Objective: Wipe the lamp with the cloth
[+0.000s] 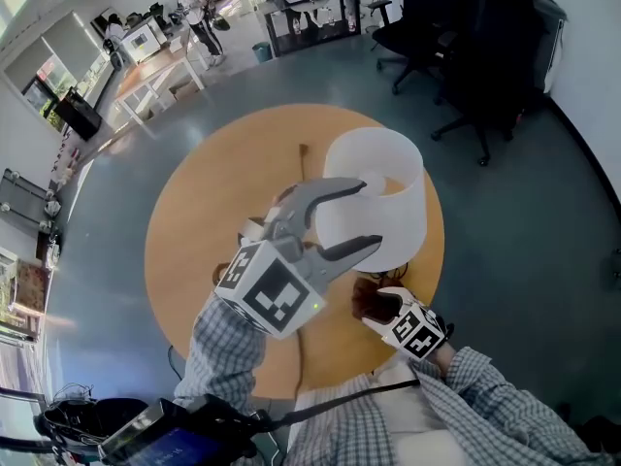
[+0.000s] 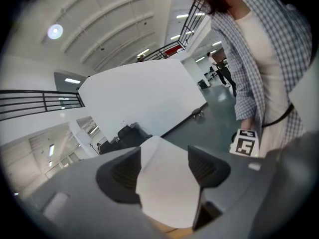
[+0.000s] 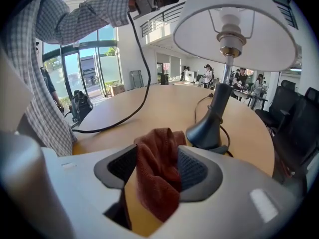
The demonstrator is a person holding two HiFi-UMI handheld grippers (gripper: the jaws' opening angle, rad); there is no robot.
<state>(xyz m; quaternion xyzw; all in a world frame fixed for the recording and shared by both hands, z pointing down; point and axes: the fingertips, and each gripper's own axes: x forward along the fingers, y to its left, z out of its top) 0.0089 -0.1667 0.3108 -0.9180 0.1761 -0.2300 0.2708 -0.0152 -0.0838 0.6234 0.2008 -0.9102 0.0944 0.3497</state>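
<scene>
Round wooden table (image 1: 194,231): left tool (image 1: 370,215) raised, spread, lampshade (image 1: 398,223) between; right tool (image 3: 157,171) low, spread, cloth (image 3: 158,185) between.

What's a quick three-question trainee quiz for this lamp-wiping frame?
1. True or false: the left tongs stand open, with the white shade showing between them.
2. What lies between the right tongs? A) a sponge B) a red cloth C) nothing
3. What does the dark base stand on?
Key: 1 true; 2 B; 3 the round table.
</scene>
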